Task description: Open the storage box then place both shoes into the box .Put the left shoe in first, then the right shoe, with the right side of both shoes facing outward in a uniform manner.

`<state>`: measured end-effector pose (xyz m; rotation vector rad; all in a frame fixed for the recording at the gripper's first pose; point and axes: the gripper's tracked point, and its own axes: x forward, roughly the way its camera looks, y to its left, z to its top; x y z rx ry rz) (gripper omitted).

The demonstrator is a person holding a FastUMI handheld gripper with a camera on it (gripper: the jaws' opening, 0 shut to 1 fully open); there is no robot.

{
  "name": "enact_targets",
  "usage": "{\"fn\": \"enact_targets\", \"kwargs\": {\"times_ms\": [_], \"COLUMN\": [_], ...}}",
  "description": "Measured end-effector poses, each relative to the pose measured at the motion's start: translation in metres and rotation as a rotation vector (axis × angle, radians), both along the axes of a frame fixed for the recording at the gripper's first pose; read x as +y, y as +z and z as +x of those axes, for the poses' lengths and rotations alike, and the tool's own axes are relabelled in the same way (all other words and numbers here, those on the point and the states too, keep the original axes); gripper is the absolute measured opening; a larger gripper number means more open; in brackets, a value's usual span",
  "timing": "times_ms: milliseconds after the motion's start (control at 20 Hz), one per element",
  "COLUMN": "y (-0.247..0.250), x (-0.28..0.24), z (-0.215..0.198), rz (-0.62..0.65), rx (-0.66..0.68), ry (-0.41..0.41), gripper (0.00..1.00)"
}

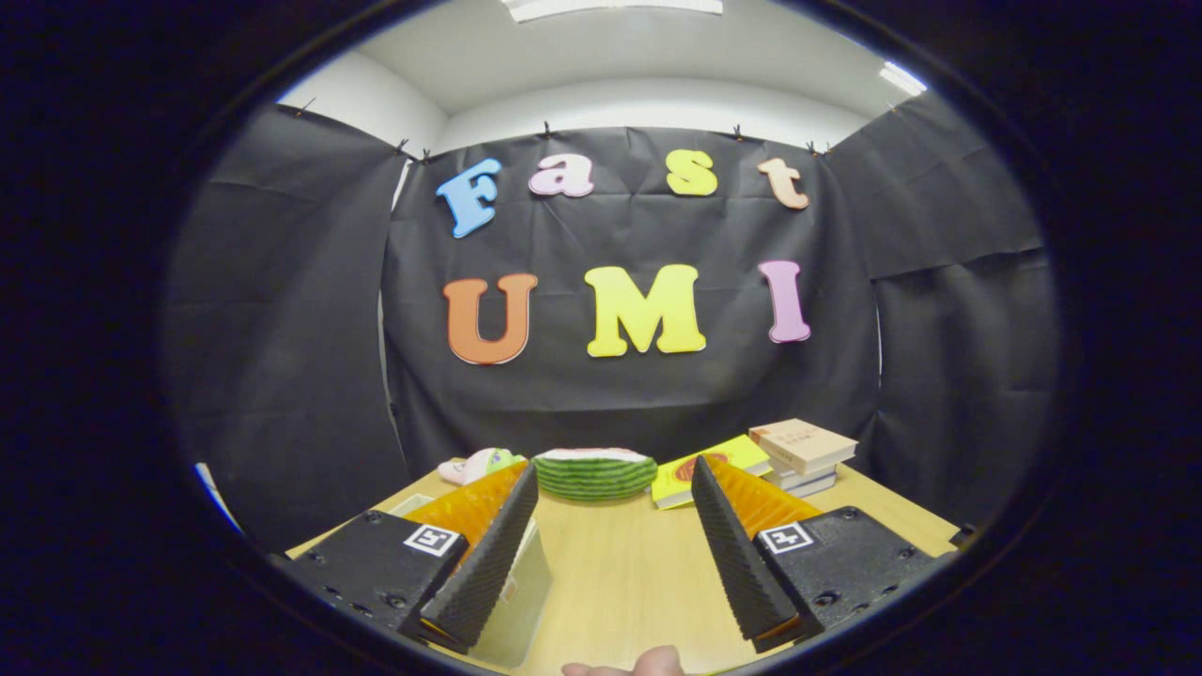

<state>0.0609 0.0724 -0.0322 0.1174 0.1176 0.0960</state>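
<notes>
The gripper hangs above the near part of a pale wooden tabletop, its fingers spread wide with bare wood between them and nothing gripped. A fingertip of a person's hand shows at the near edge, just behind the fingers.

Along the far edge of the tabletop lies a row of things: a pink and green plush toy towards the far left corner, a striped watermelon-slice cushion in the middle beyond the fingers, a yellow book lying flat just right of it, and a stack of books towards the far right corner.

Under the left finger sits a pale, flat-sided thing, perhaps part of the storage box; I cannot tell which way it points.

Black cloth walls the booth on three sides, with white wall and ceiling lights above.
</notes>
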Motion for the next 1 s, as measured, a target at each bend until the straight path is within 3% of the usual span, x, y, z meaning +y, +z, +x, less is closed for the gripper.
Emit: {"fn": "enact_targets", "kwargs": {"times_ms": [1000], "y": [-0.009], "x": [-0.013], "z": [-0.019], "rz": [0.016], "rx": [0.008], "ry": [-0.004], "gripper": [1.0]}}
